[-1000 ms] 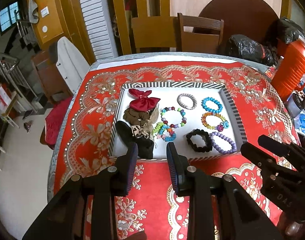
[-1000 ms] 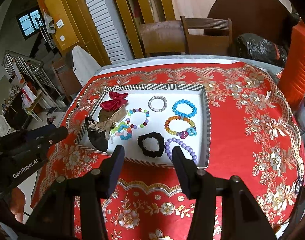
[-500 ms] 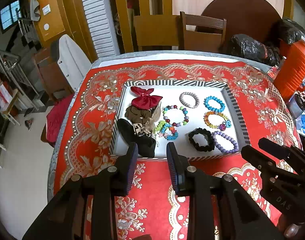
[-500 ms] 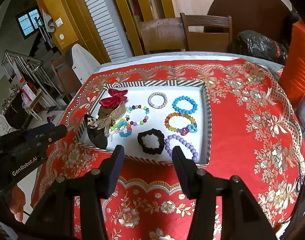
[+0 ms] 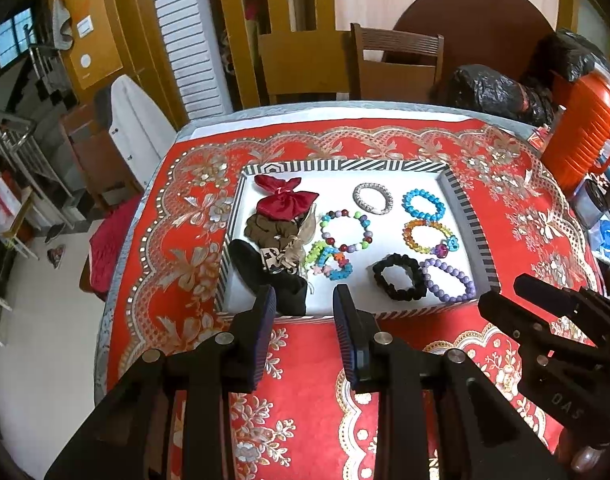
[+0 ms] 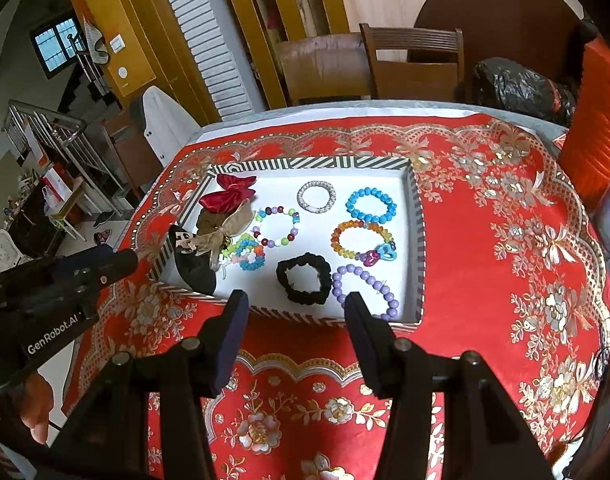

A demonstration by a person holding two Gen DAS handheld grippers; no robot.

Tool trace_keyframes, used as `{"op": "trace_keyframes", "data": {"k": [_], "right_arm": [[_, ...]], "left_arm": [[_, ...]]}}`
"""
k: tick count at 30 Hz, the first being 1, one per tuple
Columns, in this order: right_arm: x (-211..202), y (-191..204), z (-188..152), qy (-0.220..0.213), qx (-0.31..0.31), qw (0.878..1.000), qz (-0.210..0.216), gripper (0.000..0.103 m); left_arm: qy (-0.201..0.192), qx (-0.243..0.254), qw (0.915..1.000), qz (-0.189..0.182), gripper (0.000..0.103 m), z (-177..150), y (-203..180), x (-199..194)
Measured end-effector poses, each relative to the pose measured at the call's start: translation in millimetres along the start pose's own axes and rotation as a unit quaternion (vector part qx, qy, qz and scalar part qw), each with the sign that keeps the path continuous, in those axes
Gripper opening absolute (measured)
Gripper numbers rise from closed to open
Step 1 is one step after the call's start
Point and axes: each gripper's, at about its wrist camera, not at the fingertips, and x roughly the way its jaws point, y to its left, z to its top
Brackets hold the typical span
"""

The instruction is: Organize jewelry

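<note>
Over worktop near edge, left view: left gripper (image 5: 301, 300) hovering, jaws parted, grasping nothing. Striped tray (image 5: 471, 216) sitting on red cloth (image 5: 165, 248), holding bows at left, beaded bracelets at right. Black scrunchie (image 5: 399, 276) lying touching purple bracelet (image 5: 449, 280).

Right view: right gripper (image 6: 295, 308) hanging above tray (image 6: 419, 240) near rim, jaws spread, empty. Black scrunchie (image 6: 303, 277) lying just beyond jaws, purple bracelet (image 6: 365, 284) beside it. Red bow (image 6: 225, 196) sitting at far left corner.
</note>
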Motion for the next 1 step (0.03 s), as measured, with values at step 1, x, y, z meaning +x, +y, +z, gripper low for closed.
{"op": "trace_keyframes", "data": {"k": [1], "right_arm": [[-0.2,-1.6,-0.8,0.000,0.001,1.000,-0.002,0.053]], "left_arm": [[0.002,0.001,1.0000,-0.002,0.006,0.4,-0.6,1.1]]}}
